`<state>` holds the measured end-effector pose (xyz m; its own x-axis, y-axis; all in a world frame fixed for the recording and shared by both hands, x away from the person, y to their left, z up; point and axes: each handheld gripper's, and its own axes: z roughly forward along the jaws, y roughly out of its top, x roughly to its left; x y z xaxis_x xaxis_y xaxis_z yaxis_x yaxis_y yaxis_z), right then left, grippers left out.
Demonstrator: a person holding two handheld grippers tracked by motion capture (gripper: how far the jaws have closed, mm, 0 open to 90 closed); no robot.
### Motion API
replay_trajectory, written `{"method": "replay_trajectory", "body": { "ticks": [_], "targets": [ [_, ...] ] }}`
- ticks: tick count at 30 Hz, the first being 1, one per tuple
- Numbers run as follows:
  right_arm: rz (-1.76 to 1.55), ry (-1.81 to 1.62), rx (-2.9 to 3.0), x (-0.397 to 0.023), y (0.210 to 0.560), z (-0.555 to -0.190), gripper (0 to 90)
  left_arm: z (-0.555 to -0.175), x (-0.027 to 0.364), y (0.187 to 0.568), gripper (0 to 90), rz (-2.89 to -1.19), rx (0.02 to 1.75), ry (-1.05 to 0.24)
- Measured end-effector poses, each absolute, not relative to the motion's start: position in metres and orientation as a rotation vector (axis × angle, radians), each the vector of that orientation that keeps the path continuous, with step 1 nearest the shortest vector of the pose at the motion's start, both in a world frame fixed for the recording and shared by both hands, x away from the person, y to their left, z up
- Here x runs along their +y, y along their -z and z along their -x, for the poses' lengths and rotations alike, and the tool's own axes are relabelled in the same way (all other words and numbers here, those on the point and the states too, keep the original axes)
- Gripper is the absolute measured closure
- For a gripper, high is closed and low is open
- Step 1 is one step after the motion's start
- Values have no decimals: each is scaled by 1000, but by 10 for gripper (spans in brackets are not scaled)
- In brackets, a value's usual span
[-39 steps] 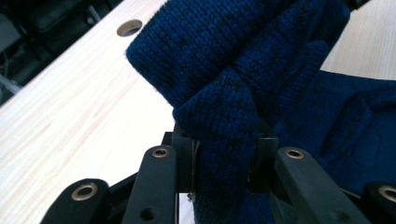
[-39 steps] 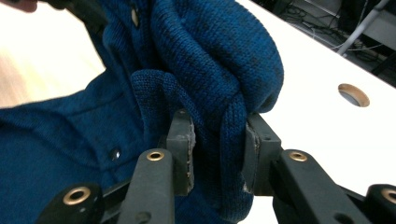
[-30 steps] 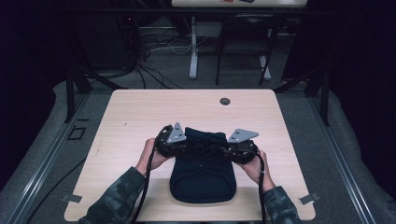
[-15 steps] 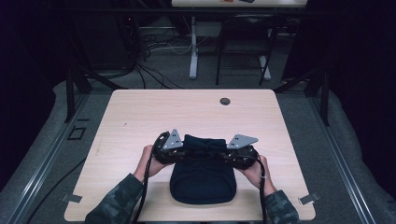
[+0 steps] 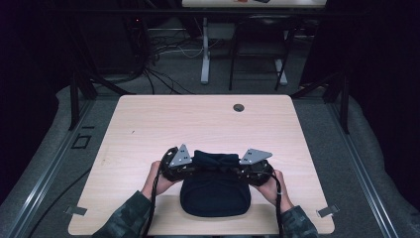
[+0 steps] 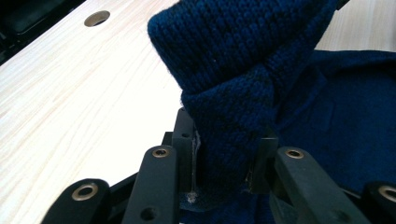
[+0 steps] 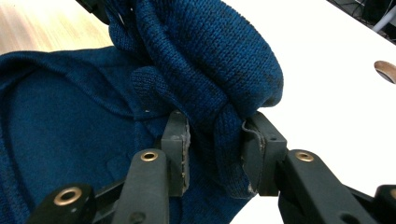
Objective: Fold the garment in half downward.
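A dark blue knitted garment (image 5: 214, 196) lies bunched near the table's front edge. My left gripper (image 5: 195, 171) holds its far left corner. In the left gripper view the jaws (image 6: 224, 158) are shut on a thick fold of the knit (image 6: 243, 70), and they have just closed tighter on it. My right gripper (image 5: 236, 173) holds the far right corner. In the right gripper view both pads (image 7: 215, 149) press on a rolled fold of the knit (image 7: 201, 56). Both folds are lifted slightly and curl back over the rest of the garment.
The light wooden table (image 5: 198, 124) has a round cable hole (image 5: 238, 107) near its far edge. Behind the table stand dark frames, cables and a chair base on grey floor. Black rails run along both sides.
Both grippers have drawn the garment's far edge a little toward the near side and lower. The bundle now looks shorter from front to back.
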<state>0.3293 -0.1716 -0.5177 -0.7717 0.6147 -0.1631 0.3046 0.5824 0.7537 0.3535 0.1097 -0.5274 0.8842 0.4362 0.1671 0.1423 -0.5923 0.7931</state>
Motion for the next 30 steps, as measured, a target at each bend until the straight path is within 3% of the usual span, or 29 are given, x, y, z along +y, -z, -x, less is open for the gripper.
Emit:
{"method": "replay_trajectory", "body": {
  "ticks": [30],
  "targets": [
    [-748, -997, 2497, -173, 536, -313, 655, -336, 112, 553, 739, -2218, 413, -357]
  ]
}}
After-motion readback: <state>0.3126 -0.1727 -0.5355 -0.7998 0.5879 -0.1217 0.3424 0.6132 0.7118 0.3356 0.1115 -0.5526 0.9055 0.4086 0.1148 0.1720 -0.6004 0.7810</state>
